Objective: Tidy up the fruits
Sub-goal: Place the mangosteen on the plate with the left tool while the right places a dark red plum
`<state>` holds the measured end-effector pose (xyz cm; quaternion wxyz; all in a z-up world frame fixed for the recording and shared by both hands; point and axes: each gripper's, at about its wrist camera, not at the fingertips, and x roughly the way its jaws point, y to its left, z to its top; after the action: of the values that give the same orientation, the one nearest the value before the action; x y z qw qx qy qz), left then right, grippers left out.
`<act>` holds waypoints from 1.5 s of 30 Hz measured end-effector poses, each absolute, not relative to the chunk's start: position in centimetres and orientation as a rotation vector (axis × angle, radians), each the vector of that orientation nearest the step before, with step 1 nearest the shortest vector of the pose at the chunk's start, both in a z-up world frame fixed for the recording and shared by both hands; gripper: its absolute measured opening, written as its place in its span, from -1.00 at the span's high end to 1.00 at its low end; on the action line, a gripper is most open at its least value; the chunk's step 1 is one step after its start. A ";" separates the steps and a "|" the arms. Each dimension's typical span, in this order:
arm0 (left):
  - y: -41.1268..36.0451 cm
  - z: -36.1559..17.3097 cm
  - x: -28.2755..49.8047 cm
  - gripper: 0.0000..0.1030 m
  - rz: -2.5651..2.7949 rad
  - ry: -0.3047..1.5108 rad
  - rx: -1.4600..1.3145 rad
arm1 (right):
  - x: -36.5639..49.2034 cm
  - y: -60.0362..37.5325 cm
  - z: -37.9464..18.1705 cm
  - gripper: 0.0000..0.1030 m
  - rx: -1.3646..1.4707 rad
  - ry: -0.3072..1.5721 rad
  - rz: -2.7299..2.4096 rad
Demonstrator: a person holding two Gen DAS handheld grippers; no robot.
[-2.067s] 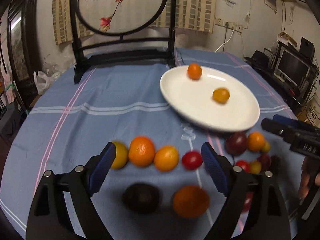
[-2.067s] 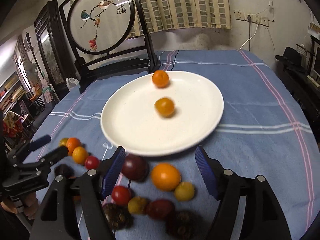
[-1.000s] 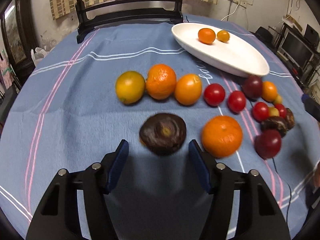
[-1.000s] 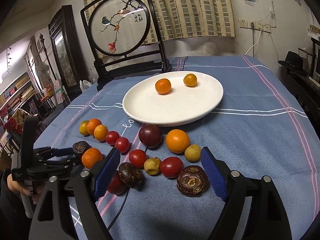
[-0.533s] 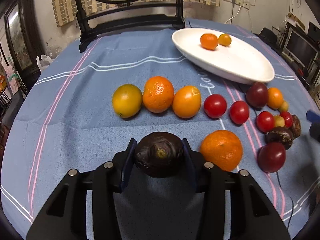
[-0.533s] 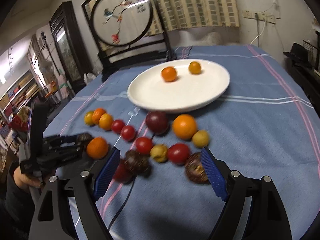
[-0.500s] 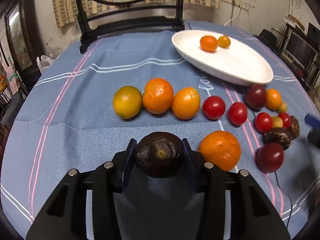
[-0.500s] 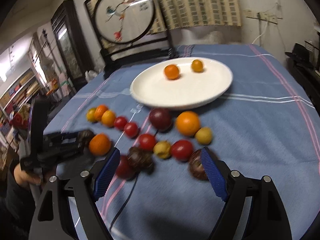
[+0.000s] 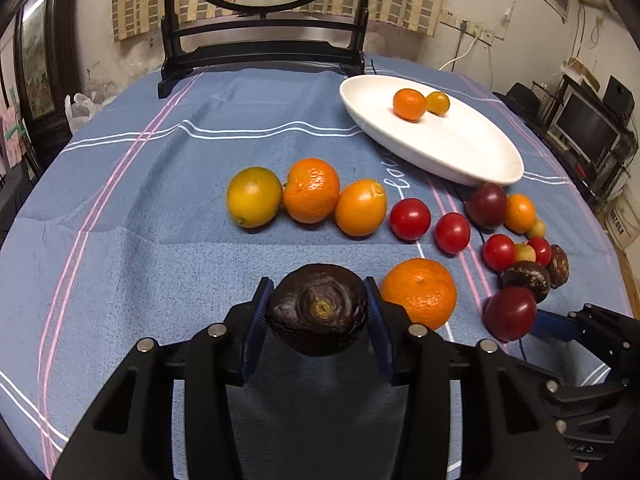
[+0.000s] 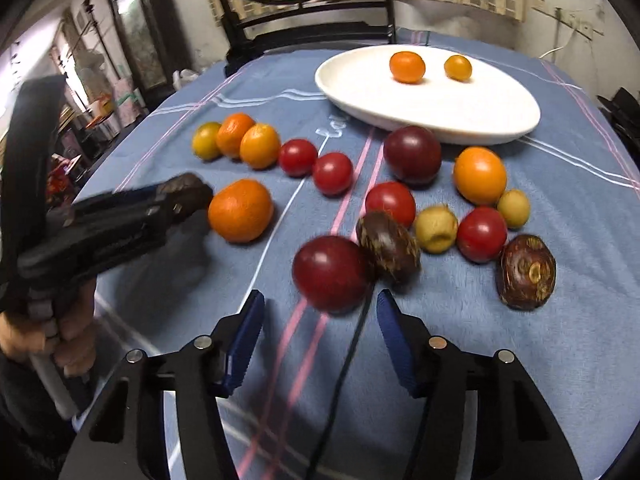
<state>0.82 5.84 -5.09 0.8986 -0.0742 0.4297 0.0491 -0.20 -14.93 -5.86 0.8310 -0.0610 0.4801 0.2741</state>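
dim room: checked curtains, stained wall, dark cabinet, monitor.

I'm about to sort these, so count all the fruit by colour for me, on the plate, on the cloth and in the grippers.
Orange fruit: 6
Yellow or yellow-green fruit: 3
Red tomato: 4
Smooth dark red plum: 2
Dark brown wrinkled fruit: 3
Total: 18

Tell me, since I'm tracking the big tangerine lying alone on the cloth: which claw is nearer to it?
Left. The left claw, shut on a dark wrinkled fruit, sits right beside the tangerine. The right claw, closing, is near a dark red fruit, farther away.
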 end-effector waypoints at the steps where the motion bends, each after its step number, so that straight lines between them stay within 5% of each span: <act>1: 6.0 -5.1 0.8 0.14 0.100 0.890 -0.159 | 0.0 -14.9 -6.0 -0.15 -0.117 1.021 0.567; 6: 6.4 -5.3 0.9 0.14 0.099 0.894 -0.182 | 1.0 -14.2 -6.1 0.25 -0.105 1.005 0.476; 16: 5.4 -4.1 -0.2 0.14 0.096 0.849 -0.115 | -1.0 -16.2 -3.0 0.25 -0.016 0.948 0.662; 25: 2.9 3.3 3.6 0.14 0.027 0.738 -0.050 | 4.6 -18.9 4.4 0.25 0.059 0.706 0.578; 40: -2.2 -2.5 18.5 0.12 0.048 0.944 -0.025 | 14.8 -19.5 -3.0 0.16 0.135 0.870 0.469; 42: -2.2 -3.2 18.9 -0.24 0.077 0.957 -0.027 | 14.7 -19.9 -3.3 0.07 0.151 0.876 0.467; 45: -2.1 -2.9 18.2 -0.32 0.082 0.926 -0.009 | 14.7 -20.1 -3.7 0.01 0.145 0.889 0.459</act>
<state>18.23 -2.11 -2.94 0.8939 -0.0041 0.4466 0.0395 14.71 -20.09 -3.71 0.8749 0.0697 0.4260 0.2197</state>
